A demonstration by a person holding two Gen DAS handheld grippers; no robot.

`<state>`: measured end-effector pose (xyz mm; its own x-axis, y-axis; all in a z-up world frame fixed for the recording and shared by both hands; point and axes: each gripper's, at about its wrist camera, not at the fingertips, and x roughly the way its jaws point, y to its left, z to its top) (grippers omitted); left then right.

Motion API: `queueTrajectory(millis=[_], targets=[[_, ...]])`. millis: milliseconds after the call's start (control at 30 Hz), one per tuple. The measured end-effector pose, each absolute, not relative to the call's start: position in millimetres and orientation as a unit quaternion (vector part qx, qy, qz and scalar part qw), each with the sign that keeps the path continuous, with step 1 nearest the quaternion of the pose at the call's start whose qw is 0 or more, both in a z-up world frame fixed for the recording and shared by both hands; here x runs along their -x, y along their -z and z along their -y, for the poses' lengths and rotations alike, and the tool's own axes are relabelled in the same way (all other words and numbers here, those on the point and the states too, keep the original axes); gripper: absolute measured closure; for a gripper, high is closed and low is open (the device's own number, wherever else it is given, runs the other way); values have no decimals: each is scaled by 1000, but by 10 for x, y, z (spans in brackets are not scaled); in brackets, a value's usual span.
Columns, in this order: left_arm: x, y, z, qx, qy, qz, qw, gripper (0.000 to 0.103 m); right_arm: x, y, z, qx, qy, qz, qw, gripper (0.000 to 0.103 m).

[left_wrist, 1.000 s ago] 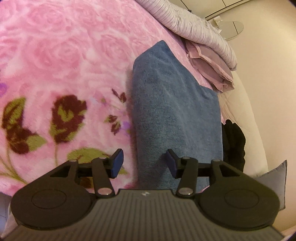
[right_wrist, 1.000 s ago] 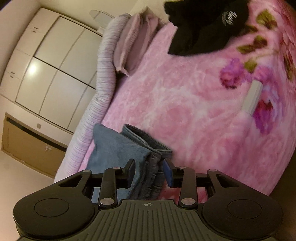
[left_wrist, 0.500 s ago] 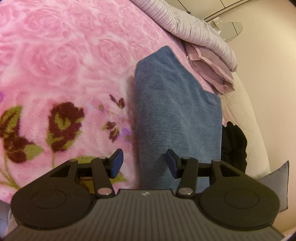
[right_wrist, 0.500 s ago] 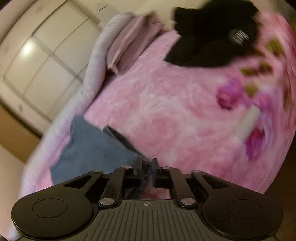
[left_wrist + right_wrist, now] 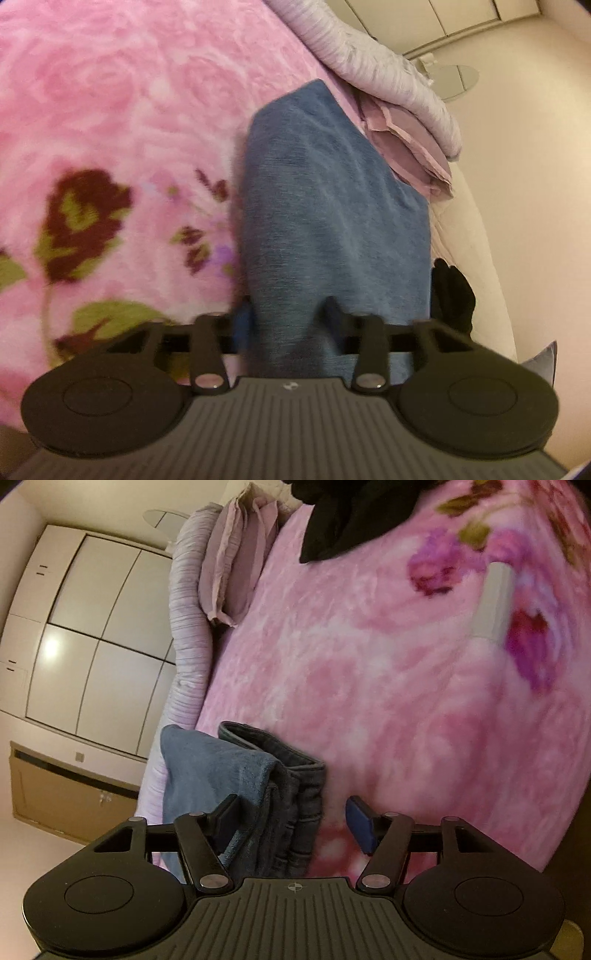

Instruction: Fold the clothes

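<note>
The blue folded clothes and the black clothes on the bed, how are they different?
The blue folded clothes are faded blue; the black clothes are black. The blue folded clothes are a neat stack beside the right gripper, whereas the black clothes lie crumpled farther away. Both rest on the pink blanket.

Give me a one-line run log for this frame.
left tool: closing on jeans | right tool: open, jeans edge between fingers | surface: pink blanket

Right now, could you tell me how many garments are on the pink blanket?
2 that I can see: blue jeans folded at the near edge, and a black garment at the far end. Others may be hidden.
</note>
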<state>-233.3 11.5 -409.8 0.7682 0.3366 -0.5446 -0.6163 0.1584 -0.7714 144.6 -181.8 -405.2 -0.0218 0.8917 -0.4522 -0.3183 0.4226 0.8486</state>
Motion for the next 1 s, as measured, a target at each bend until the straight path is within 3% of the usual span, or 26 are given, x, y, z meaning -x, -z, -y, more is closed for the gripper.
queueTrajectory(millis=[33,67,100,267,433,533,667,800,1000], targets=[[2319,4088,-118,563,-318,-123,753,78,-1446,4053,1793,-266,-473,-537,646,54],[2328,4078,-128,562,-317,-121,754,81,-1442,4064,1779,-273,-476,-536,642,70],[2338,4068,-138,562,-316,-119,755,83,-1437,4074,1780,-283,-474,-538,637,77],[2410,3975,-245,555,-315,-108,762,89,-1277,3985,1821,-296,-458,-540,641,83],[2570,3748,-676,515,-335,-105,782,90,-833,3773,1783,-282,-443,-558,642,84],[2494,3713,-912,484,-326,-179,792,88,-654,3745,1728,-250,-442,-564,652,83],[2345,3551,-780,382,-336,-284,813,85,-637,3447,1561,-95,-458,-538,701,68],[2241,3200,-553,263,-358,-338,830,88,-400,2944,1344,113,-477,-441,752,67],[1986,3019,-577,217,-344,-344,846,88,-55,2598,905,201,-518,-331,763,67]])
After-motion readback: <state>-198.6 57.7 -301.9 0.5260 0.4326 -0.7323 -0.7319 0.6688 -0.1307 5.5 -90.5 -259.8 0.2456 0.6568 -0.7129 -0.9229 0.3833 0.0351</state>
